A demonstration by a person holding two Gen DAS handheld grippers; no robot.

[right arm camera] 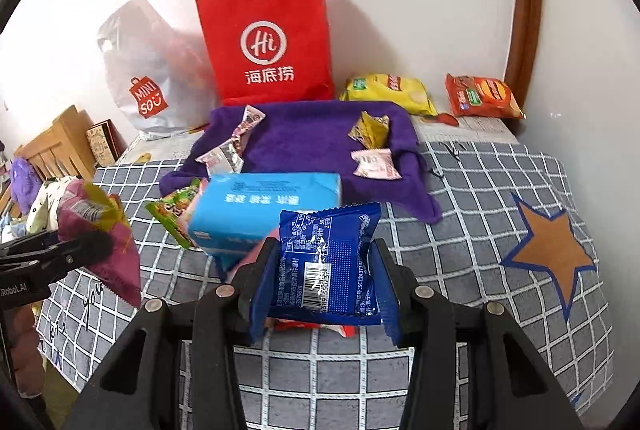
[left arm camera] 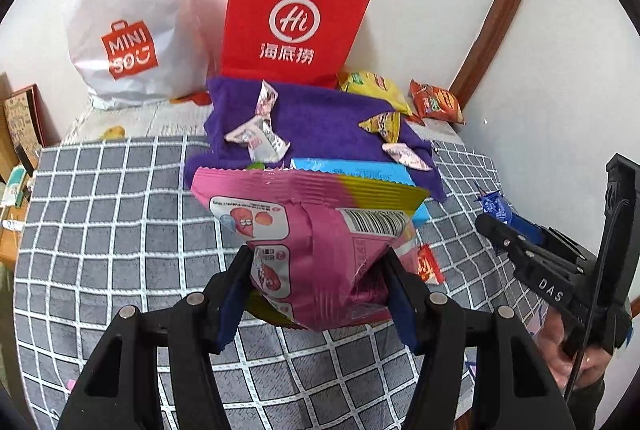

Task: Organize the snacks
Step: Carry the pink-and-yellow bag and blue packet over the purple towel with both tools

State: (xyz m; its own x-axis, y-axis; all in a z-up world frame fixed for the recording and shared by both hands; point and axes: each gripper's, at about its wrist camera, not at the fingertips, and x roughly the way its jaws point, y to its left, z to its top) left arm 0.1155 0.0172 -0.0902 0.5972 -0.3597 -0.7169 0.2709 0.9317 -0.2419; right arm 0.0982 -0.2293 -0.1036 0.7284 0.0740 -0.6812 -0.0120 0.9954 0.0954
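Above the checked bedspread (right arm camera: pixel 460 189), I had my left gripper (left arm camera: pixel 316 282) pinching the pink snack bag (left arm camera: pixel 316 230) and my right gripper (right arm camera: pixel 320 270) clamping the blue packet (right arm camera: pixel 328 262); next, I judged, both needed carrying to the purple cloth (right arm camera: pixel 308 137).

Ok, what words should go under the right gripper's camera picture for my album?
Right gripper holds a blue snack packet above the checked blanket, facing the purple cloth.
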